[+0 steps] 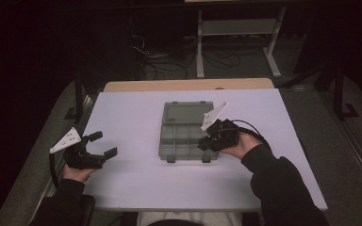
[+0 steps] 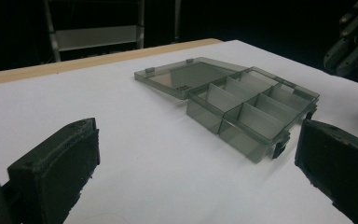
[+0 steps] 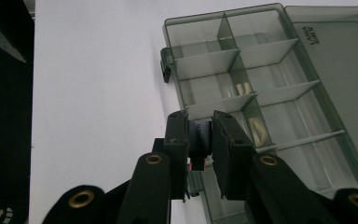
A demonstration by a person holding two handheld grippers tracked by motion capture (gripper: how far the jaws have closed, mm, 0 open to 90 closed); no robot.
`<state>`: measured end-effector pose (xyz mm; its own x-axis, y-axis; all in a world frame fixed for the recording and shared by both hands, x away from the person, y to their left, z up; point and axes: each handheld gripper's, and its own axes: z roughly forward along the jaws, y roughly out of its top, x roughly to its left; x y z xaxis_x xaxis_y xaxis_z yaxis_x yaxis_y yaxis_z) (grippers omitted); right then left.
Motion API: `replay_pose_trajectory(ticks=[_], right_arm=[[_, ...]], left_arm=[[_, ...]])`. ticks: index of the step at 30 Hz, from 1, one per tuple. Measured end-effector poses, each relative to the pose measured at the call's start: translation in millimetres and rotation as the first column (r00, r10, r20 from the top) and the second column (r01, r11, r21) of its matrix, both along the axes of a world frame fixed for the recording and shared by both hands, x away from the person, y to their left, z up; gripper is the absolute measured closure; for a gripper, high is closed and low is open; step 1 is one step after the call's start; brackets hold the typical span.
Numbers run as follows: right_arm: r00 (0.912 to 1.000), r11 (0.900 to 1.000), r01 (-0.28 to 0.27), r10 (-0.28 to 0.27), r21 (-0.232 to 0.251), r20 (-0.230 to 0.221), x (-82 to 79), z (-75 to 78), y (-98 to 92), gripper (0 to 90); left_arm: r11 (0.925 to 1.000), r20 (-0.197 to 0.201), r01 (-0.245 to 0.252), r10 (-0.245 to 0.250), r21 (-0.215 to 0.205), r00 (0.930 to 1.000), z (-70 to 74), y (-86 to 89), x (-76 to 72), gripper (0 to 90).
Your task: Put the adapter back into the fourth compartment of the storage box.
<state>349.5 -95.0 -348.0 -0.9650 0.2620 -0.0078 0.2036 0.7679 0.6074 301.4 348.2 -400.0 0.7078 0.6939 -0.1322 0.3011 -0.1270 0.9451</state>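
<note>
A smoky-grey clear compartment box (image 1: 166,141) lies in the middle of the white table, its lid (image 1: 187,113) folded flat open behind it. My right gripper (image 1: 204,142) hovers over the box's right front corner, shut on a small black part (image 3: 199,140) with a red spot at its lower end. In the right gripper view the jaws (image 3: 200,125) sit above the box's divided cells (image 3: 261,84), with the lid (image 3: 345,56) at the right. My left gripper (image 1: 102,144) rests open at the table's left edge and holds nothing. Its wide-apart jaws (image 2: 196,163) face the box (image 2: 256,116).
The white table top (image 1: 132,117) has free room left of the box and in front of it. A wooden table edge (image 1: 188,84) runs behind. On the dark floor beyond stand a white metal rack (image 1: 238,28) and loose cables (image 1: 165,61).
</note>
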Motion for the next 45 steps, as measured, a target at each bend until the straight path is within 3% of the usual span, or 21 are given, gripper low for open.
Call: replay_pose_trajectory(ticks=[12, 29, 45], right_arm=[[0.9994, 0.999, 0.034, -0.034, 0.022, -0.006, 15.2, 5.7, -4.6, 75.0], [0.9957, 0.996, 0.091, -0.091, 0.016, -0.016, 38.1, 5.7, -7.2, 75.0], [0.9865, 0.988, 0.153, -0.154, -0.012, -0.057, 64.6, -12.6, -10.0, 75.0]], left_arm=[[1.0000, -0.001, 0.000, 0.000, 0.000, 1.0000, 0.0, -0.1, 0.0, 0.0], [1.0000, -0.002, 0.001, -0.001, 0.000, 1.0000, -0.1, -0.2, 0.2, 0.0], [1.0000, -0.001, 0.002, -0.002, 0.001, 1.0000, -0.1, -0.1, 0.0, 0.0]])
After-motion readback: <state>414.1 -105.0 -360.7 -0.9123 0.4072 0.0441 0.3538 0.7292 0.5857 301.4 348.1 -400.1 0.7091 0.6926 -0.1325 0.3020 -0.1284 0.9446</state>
